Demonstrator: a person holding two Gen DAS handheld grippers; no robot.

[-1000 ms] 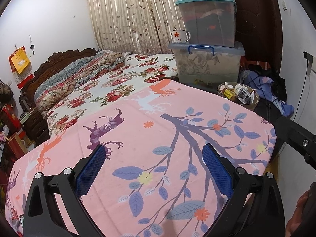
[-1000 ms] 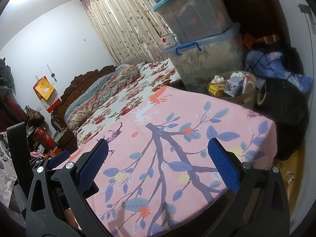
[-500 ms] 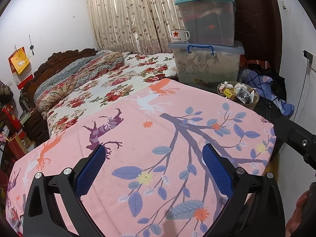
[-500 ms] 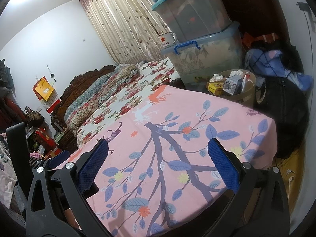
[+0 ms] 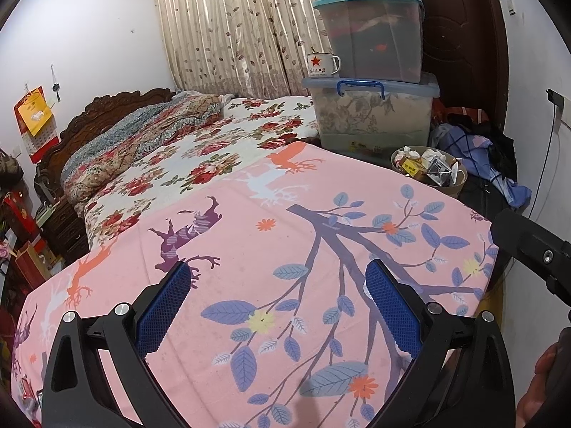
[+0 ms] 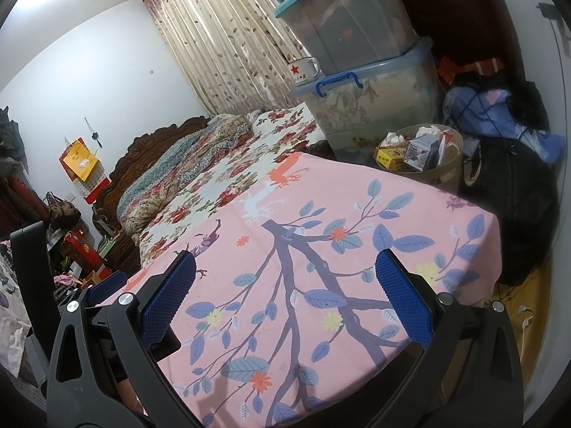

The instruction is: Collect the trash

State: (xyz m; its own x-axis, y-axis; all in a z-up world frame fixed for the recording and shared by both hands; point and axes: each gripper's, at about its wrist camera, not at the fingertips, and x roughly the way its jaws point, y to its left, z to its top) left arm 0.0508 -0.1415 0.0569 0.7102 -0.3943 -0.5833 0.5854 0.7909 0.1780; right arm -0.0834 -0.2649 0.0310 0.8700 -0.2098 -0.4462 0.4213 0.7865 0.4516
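Note:
A round tan trash bin (image 5: pixel 455 187) stands on the floor beyond the far corner of the bed, filled with crumpled paper and small boxes; it also shows in the right wrist view (image 6: pixel 446 171). My left gripper (image 5: pixel 276 296) is open and empty above the near end of the pink patterned bedsheet (image 5: pixel 285 235). My right gripper (image 6: pixel 285 285) is open and empty above the same sheet (image 6: pixel 303 249). Small scraps (image 6: pixel 524 315) lie on the yellow floor at the right.
Stacked plastic storage boxes (image 5: pixel 371 107) with a star mug (image 5: pixel 321 66) stand behind the bin. A pile of dark and blue clothes (image 6: pixel 506 135) lies by the door. A folded quilt (image 5: pixel 142 146) lies at the headboard. Clutter (image 6: pixel 78 249) fills the left bedside.
Both grippers have drifted slightly; the right wrist view has edged closer to the bin. Both stay open and empty.

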